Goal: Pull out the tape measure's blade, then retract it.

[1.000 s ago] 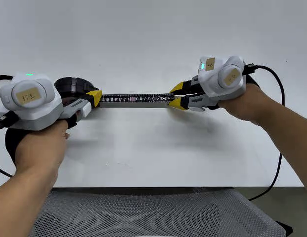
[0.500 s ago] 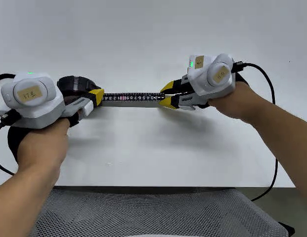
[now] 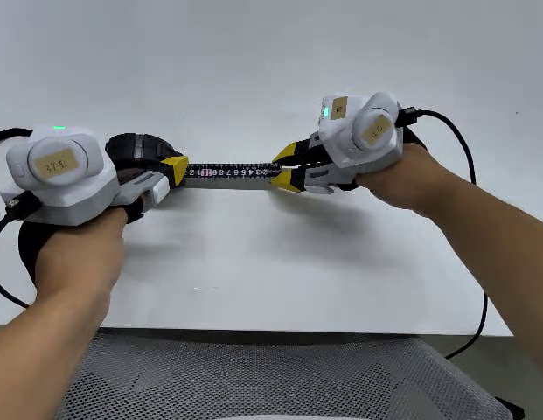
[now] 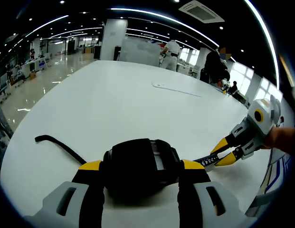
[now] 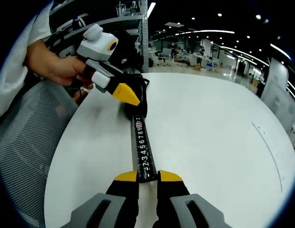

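Your L tool (image 3: 166,173) clamps the case (image 3: 131,149) at left; R tool (image 3: 284,168) pinches the blade (image 3: 229,171) tip centre-right, blade lying horiz. between. Retract prob. means R tool tracking left along it.

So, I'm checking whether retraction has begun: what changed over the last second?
The right gripper, shut on the tip of the blade, moved toward the tape measure case, so less blade shows. The left gripper stayed clamped on the case, roughly in place.
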Available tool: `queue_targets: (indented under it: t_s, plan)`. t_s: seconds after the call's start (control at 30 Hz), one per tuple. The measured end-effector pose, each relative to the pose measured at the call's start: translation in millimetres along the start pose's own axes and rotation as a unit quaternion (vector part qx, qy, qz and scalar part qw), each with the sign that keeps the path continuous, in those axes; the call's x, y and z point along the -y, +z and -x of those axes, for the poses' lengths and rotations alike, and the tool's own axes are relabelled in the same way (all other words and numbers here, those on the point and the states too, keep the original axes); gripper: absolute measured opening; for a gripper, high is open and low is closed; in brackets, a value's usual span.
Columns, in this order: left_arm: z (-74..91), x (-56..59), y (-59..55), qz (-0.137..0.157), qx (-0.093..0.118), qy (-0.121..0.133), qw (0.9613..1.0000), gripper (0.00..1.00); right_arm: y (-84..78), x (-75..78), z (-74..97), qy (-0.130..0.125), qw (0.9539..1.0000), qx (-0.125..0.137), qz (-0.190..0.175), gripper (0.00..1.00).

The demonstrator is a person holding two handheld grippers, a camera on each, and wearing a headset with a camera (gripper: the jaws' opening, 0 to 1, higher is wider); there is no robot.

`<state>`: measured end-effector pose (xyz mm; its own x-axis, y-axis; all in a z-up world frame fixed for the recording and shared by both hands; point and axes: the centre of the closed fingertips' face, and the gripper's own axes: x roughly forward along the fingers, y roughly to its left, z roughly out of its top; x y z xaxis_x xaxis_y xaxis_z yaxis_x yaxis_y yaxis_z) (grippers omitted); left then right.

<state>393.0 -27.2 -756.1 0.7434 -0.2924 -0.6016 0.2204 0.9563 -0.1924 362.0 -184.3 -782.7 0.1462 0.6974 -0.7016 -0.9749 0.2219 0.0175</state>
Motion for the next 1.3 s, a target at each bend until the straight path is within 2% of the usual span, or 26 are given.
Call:
queue_targets:
  t_s: [1.3]
  plan:
    - [-0.9, -0.8, 0.2, 0.005, 0.001, -0.001, 1.0, 0.58, 29.9, -6.8, -31.2, 0.006, 0.9997, 0.023, -0.005, 0.1]
